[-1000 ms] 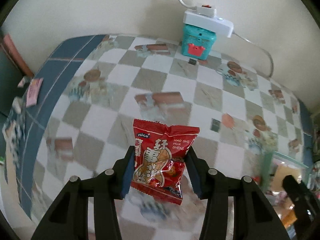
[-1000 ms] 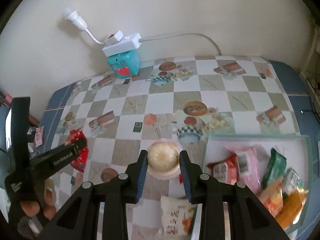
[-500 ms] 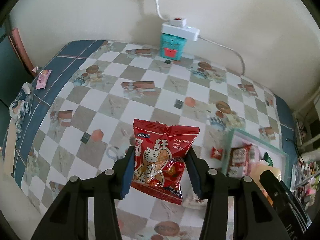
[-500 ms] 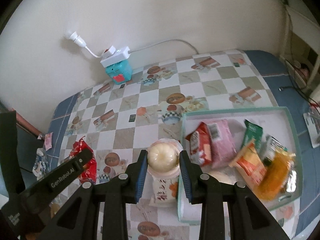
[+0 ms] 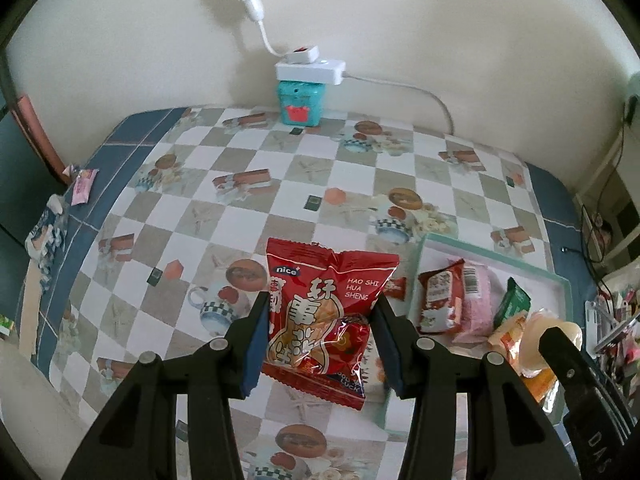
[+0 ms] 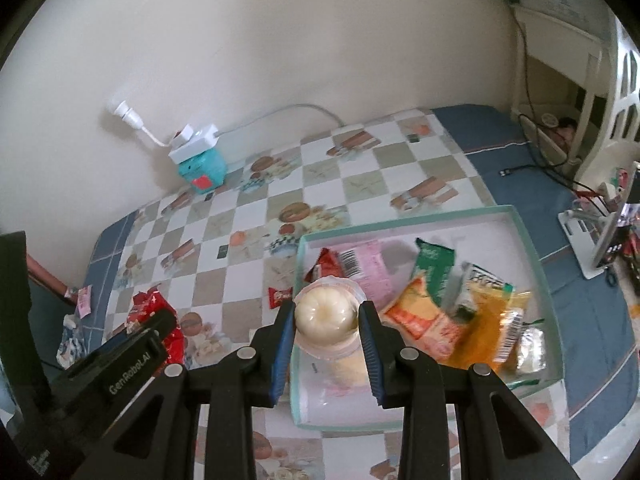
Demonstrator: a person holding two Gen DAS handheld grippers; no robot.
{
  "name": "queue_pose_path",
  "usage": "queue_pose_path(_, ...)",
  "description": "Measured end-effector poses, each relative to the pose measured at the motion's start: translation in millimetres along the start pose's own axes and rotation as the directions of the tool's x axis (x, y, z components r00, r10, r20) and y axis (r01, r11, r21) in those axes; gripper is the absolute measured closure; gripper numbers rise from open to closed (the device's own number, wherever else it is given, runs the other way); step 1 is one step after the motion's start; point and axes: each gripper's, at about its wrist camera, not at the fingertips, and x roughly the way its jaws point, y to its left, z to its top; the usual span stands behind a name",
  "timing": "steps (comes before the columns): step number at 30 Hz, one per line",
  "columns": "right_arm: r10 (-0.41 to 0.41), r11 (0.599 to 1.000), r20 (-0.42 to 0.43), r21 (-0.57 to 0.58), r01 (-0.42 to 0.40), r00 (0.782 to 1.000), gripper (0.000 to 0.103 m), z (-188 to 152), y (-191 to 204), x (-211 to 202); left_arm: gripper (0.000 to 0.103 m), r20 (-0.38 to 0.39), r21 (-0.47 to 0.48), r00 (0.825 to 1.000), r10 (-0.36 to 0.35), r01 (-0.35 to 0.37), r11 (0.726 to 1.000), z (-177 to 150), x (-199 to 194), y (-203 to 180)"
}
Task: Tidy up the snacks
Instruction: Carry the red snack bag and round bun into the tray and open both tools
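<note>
My left gripper (image 5: 320, 344) is shut on a red peanut snack bag (image 5: 320, 312) and holds it above the checkered table, left of the tray. My right gripper (image 6: 326, 328) is shut on a pale round bun in clear wrap (image 6: 326, 314), held over the near left part of the teal-rimmed tray (image 6: 536, 264). The tray holds several snack packs, among them a pink pack (image 6: 370, 270), a green pack (image 6: 434, 268) and an orange pack (image 6: 424, 316). The tray also shows in the left wrist view (image 5: 560, 280). A small red candy (image 6: 279, 296) lies on the table just left of the tray.
A teal box (image 5: 301, 104) with a white power strip (image 5: 310, 70) on top stands against the back wall. A pink wrapper (image 5: 83, 186) lies at the table's left edge. Cables and a white stand (image 6: 588, 232) are off the right edge.
Both grippers have risen and moved right with their loads. The bun now hangs over the tray's left part, and the tray has come fully into the left wrist view.
</note>
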Motion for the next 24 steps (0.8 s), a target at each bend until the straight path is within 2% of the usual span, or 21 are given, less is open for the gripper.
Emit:
queue_pose_path(9,-0.028,0.997,0.022,0.067,0.027,0.999,0.069,4,-45,-12,0.052,0.009,0.062,1.000,0.006,-0.006,0.998,-11,-4,-37)
queue_pose_path(17,-0.053,0.982,0.024,0.184,0.048,0.998,0.069,7,-103,-18,0.052,-0.009,0.117,1.000,0.009,-0.008,0.993,-22,2,-68)
queue_pose_path(24,-0.064,0.970,0.019,0.236,0.057,0.998,0.069,11,-134,-15,0.052,-0.029,0.140,1.000,0.004,0.000,0.990,-27,8,-86)
